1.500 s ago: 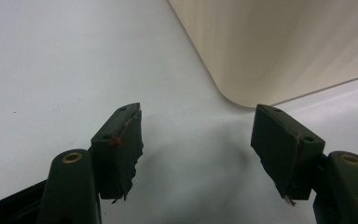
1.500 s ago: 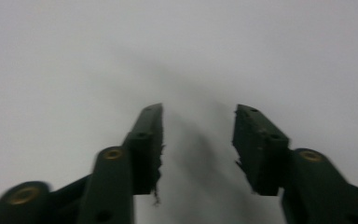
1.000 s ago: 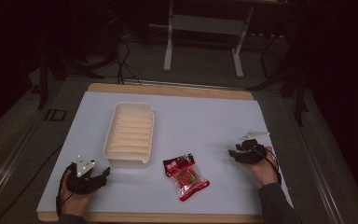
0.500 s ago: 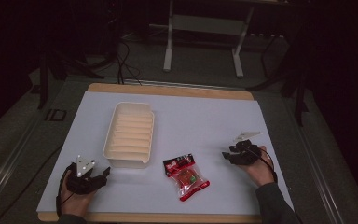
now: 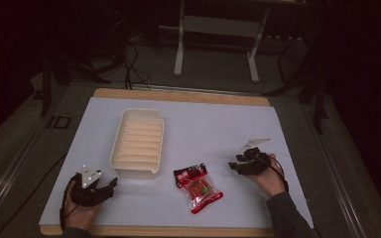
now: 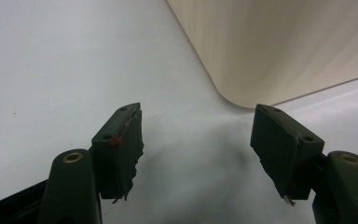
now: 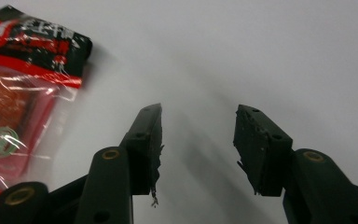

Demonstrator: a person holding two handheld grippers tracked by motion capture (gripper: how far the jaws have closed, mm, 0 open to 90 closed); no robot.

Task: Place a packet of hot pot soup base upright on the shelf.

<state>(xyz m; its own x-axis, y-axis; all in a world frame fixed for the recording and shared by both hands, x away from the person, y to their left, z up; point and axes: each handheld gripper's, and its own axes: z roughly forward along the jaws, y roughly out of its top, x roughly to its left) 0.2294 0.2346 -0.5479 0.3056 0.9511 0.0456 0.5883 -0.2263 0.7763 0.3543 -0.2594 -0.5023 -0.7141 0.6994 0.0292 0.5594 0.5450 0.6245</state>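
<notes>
A red and black snack packet (image 5: pixel 197 186) lies flat on the white table near the front middle; the right gripper view shows the packet (image 7: pixel 16 93) at its left. A cream ribbed tray (image 5: pixel 139 141) stands left of centre, and one rounded corner of the tray (image 6: pixel 279 46) fills the top right of the left gripper view. My left gripper (image 5: pixel 110 184) rests at the front left, open and empty (image 6: pixel 196 135), just short of the tray's near corner. My right gripper (image 5: pixel 234 165) sits open and empty (image 7: pixel 198 135) to the right of the packet, apart from it.
The white sheet (image 5: pixel 213 129) covers a wooden table with its edge (image 5: pixel 178 94) showing at the back. Beyond the table stand a metal frame (image 5: pixel 216 39) and cables on a dark floor.
My right gripper has slid left toward the packet over the last second. The left gripper, the packet and the tray have stayed where they were.
</notes>
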